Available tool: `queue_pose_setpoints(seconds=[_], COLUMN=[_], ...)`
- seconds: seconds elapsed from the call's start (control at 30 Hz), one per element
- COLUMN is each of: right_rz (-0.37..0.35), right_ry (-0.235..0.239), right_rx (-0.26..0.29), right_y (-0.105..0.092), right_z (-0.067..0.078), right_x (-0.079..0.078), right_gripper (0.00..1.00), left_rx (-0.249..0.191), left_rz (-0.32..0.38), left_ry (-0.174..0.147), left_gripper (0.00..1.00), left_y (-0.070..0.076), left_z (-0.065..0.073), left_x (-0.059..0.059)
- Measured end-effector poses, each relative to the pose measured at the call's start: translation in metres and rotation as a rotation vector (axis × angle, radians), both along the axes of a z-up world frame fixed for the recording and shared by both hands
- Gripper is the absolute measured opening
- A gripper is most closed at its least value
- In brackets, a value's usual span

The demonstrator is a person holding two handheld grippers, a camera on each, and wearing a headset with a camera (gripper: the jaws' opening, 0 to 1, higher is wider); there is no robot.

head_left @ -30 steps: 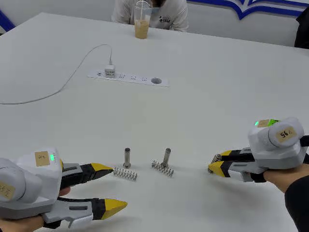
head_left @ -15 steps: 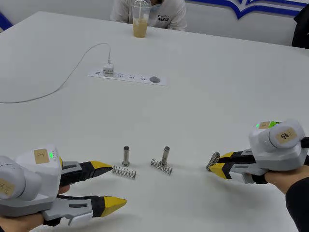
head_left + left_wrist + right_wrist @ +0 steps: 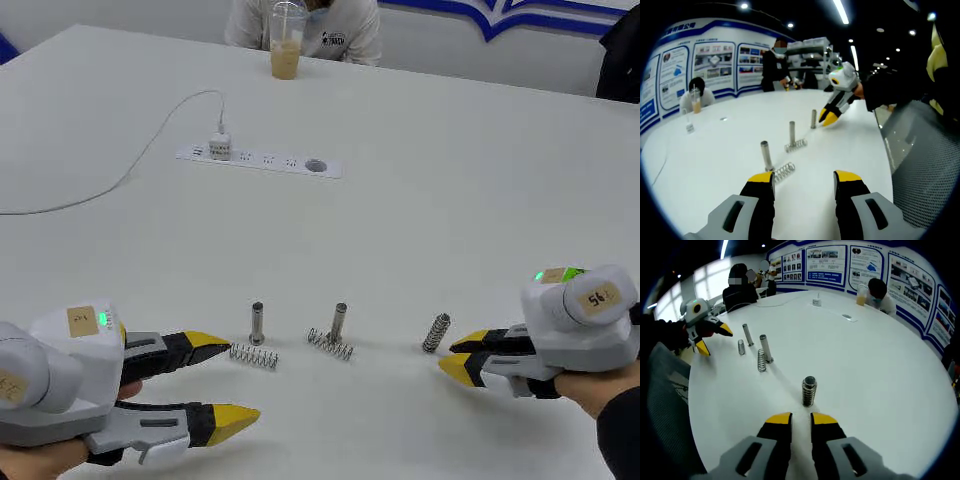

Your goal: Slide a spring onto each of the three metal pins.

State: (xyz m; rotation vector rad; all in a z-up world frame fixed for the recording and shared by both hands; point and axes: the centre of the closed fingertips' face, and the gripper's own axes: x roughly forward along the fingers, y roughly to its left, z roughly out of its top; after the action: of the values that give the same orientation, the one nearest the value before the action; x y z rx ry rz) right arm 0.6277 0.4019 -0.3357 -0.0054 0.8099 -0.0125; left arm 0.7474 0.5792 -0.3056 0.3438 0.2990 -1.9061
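Observation:
Three metal pins stand on the white table (image 3: 450, 200). The right pin (image 3: 436, 332) (image 3: 809, 391) wears a spring and stands just ahead of my right gripper (image 3: 459, 356) (image 3: 801, 419), which is open by a narrow gap and holds nothing. The middle pin (image 3: 339, 322) (image 3: 765, 347) and the left pin (image 3: 257, 322) (image 3: 765, 155) are bare. One loose spring (image 3: 330, 345) lies at the middle pin's foot, another (image 3: 254, 355) (image 3: 784, 171) at the left pin's. My left gripper (image 3: 225, 380) (image 3: 805, 180) is wide open, its upper tip close to that spring.
A white power strip (image 3: 260, 160) with a plugged charger and a trailing cable lies farther back. A cup of drink (image 3: 286, 45) stands at the far edge in front of a seated person. Bare tabletop surrounds the pins.
My right gripper has let go of the spring-covered pin and drawn back to the right; the pin now stands free. The left gripper has hardly moved.

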Motion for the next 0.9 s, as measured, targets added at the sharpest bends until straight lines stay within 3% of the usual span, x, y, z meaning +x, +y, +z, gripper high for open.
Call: queue_pose_setpoints(seconds=[0.47,0.9], right_rz=[0.026,0.084], right_ry=[-0.004,-0.016], right_rx=[0.008,0.010], right_y=[0.021,0.042], right_z=[0.002,0.006], right_x=[0.000,0.016], right_gripper=[0.16,0.16], left_rx=[-0.006,-0.007], left_rz=[-0.001,-0.003], left_ry=[-0.002,-0.006], left_gripper=[0.48,0.48], left_y=[0.000,0.000], left_z=[0.002,0.004], left_x=[0.000,-0.001])
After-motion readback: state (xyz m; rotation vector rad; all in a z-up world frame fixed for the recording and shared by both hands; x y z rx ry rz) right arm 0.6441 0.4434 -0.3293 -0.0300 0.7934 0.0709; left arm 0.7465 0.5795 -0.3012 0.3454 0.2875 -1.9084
